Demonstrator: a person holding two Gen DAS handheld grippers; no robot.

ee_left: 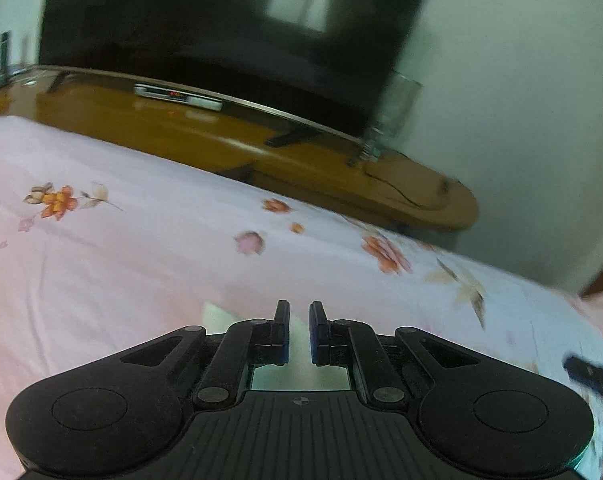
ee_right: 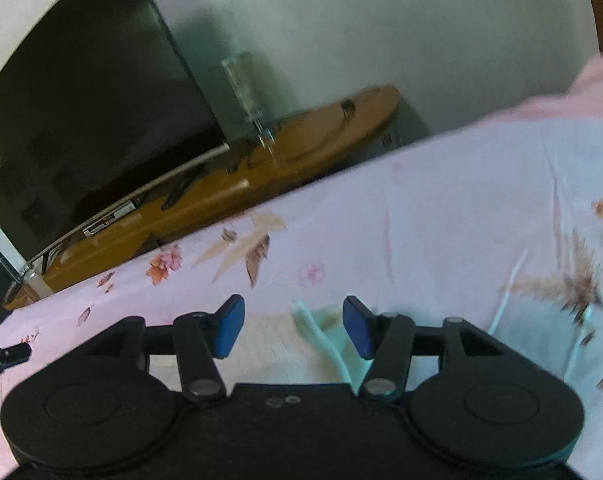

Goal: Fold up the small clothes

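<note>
Left wrist view: the black left gripper (ee_left: 299, 332) points down at a bed covered by a pale pink bedsheet printed with orange and pink flowers (ee_left: 113, 264). Its jaws are drawn in until only a narrow slot remains, and a pale mint-white piece of small clothing (ee_left: 298, 350) fills that slot and shows in the opening behind the fingers; a corner of it also peeks out to the left of the left finger. The jaws are clenched on this cloth. Beyond the bed's far edge stands a glossy brown wooden TV bench (ee_left: 309, 164), carrying a large black flat television (ee_left: 229, 36) on dark feet and a clear glass vase (ee_left: 397, 112) near its right end. A grey-white wall (ee_left: 521, 120) rises behind. At the right edge a dark, blurred tip of the other tool (ee_left: 593, 376) reaches in.

Right wrist view: the black right gripper with blue-padded fingers (ee_right: 293, 328) has its jaws released, standing well apart. The same pale mint-white clothing (ee_right: 333, 344) lies on the sheet (ee_right: 441, 220) between them, nearer the right pad; whether it touches that pad cannot be told, and no pad presses on it. The bench (ee_right: 301, 148), television (ee_right: 85, 112) and vase (ee_right: 245, 84) appear tilted beyond the bed. The picture is blurred toward the right.
</note>
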